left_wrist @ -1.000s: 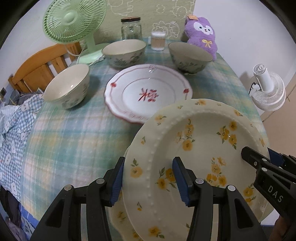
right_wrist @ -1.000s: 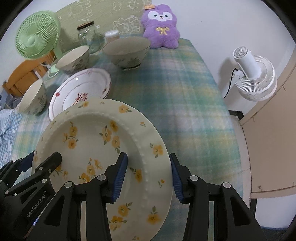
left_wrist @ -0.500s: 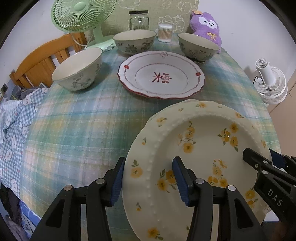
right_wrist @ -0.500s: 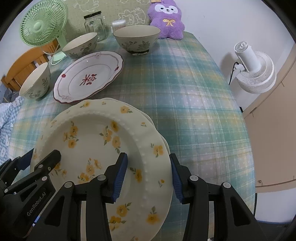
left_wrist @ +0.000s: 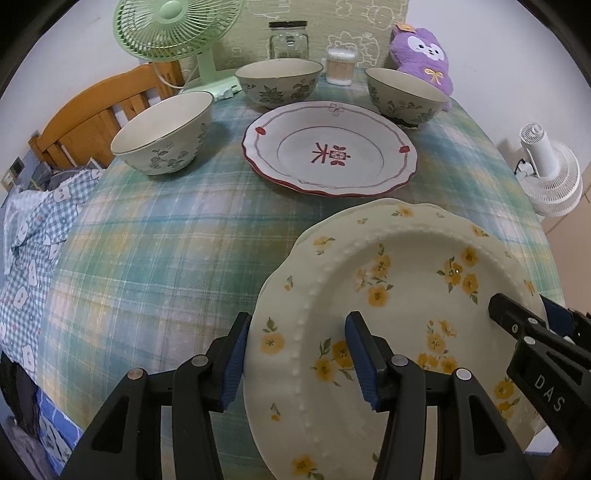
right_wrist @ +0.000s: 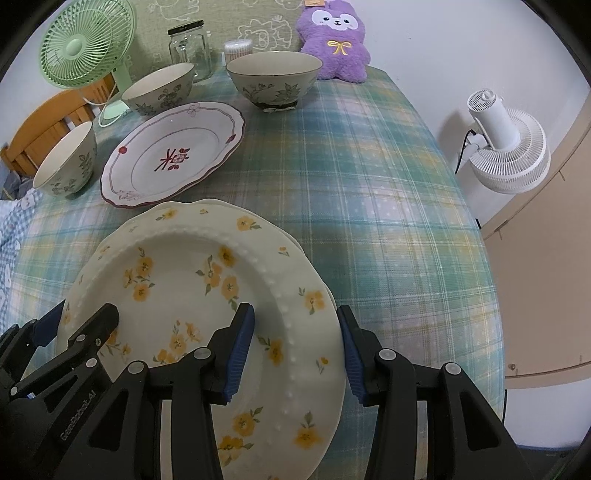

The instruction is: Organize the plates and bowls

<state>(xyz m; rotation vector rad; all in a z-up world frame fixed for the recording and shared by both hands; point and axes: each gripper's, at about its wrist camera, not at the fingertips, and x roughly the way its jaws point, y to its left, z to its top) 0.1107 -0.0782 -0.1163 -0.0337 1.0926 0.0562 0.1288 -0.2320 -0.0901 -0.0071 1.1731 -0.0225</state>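
A cream plate with yellow flowers (left_wrist: 406, 295) (right_wrist: 184, 280) lies on a second matching plate whose rim peeks out behind it (right_wrist: 218, 204). My left gripper (left_wrist: 297, 360) straddles its left rim and my right gripper (right_wrist: 295, 349) straddles its right rim; each has one finger over the plate and one outside it. Whether they pinch it is unclear. A white plate with red trim (left_wrist: 328, 149) (right_wrist: 173, 155) lies beyond. Three floral bowls stand around it: left (left_wrist: 162, 133), back middle (left_wrist: 279, 83), back right (left_wrist: 406, 94).
The table has a green plaid cloth (left_wrist: 166, 236). At the back stand a green fan (left_wrist: 177, 29), a glass jar (left_wrist: 289, 38), a cotton swab tub (left_wrist: 340, 66) and a purple plush (left_wrist: 424, 48). A white fan (right_wrist: 506, 147) stands off the right edge. A wooden chair (left_wrist: 92, 118) is at left.
Both grippers have lowered the flowered plate down onto the matching plate on the table. The view now sits lower and closer to the cloth.
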